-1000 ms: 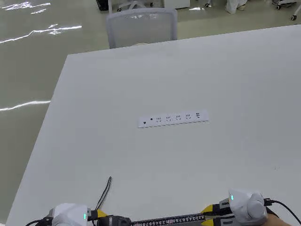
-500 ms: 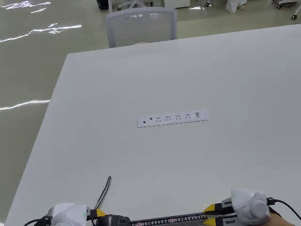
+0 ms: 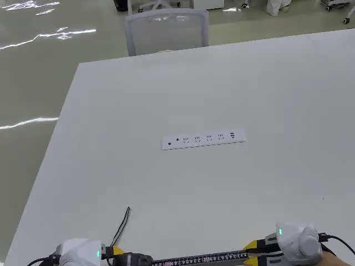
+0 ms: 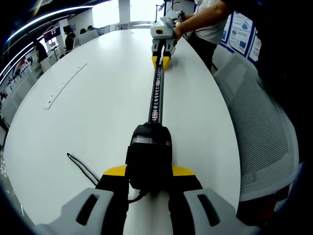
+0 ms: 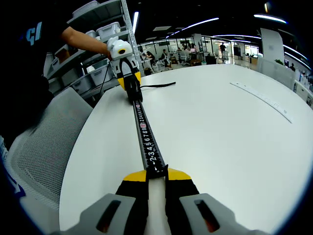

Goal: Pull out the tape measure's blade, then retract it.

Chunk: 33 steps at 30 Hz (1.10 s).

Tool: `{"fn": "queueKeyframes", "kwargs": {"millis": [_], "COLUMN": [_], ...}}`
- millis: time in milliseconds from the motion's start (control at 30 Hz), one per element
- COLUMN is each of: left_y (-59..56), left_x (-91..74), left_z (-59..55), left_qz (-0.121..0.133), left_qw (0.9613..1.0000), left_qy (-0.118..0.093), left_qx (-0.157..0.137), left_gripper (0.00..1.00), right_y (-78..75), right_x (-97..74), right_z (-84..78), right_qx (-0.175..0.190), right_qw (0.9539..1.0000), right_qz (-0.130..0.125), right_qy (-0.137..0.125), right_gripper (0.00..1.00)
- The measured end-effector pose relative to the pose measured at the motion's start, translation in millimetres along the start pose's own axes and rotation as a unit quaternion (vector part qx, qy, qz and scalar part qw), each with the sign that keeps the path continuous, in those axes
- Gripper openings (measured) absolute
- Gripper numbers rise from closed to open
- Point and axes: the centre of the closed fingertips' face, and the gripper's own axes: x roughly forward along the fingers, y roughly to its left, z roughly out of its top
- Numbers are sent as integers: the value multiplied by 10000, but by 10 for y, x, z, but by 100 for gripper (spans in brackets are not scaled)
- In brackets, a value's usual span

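White and nearly bare, the table carries a power strip at its middle, with a mesh chair standing at the far edge. Down at the near edge the person has the work strung between both hands. The left gripper has its fingers clamped on the black tape measure case, which sits low on the table. The right gripper has its fingers pinched on the end of the blade. The blade runs straight from one gripper to the other, numbers up, and a thin black cord trails away from the case across the table. I'd judge the pull-out well under way, perhaps close to done, and the retraction not yet begun. Against a second ago, the right gripper sits a little farther to the right and a bit more blade shows, while the left gripper and the case have hardly shifted.
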Motion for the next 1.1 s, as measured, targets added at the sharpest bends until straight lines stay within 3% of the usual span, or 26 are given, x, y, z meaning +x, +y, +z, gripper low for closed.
{"fn": "queueKeyframes", "kwargs": {"millis": [333,533,833,1100], "left_y": [3,5,-5,-1], "left_x": [28,33,30,53], "left_z": [41,25,30,8], "left_qz": [-19,-41,-116,-107], "left_qw": [10000,10000,9997,9987], "left_qy": [-1,-8,104,228], "left_qx": [23,24,184,435], "left_gripper": [27,28,28,29], "right_y": [-24,7,55,19], "right_x": [12,15,17,-9], "right_z": [-11,-21,-13,27], "right_qx": [-103,-105,-340,-375], "right_qw": [9998,9998,9988,9983], "right_qz": [-139,-99,-91,-268], "right_qy": [96,148,333,346], "right_gripper": [11,12,14,15]}}
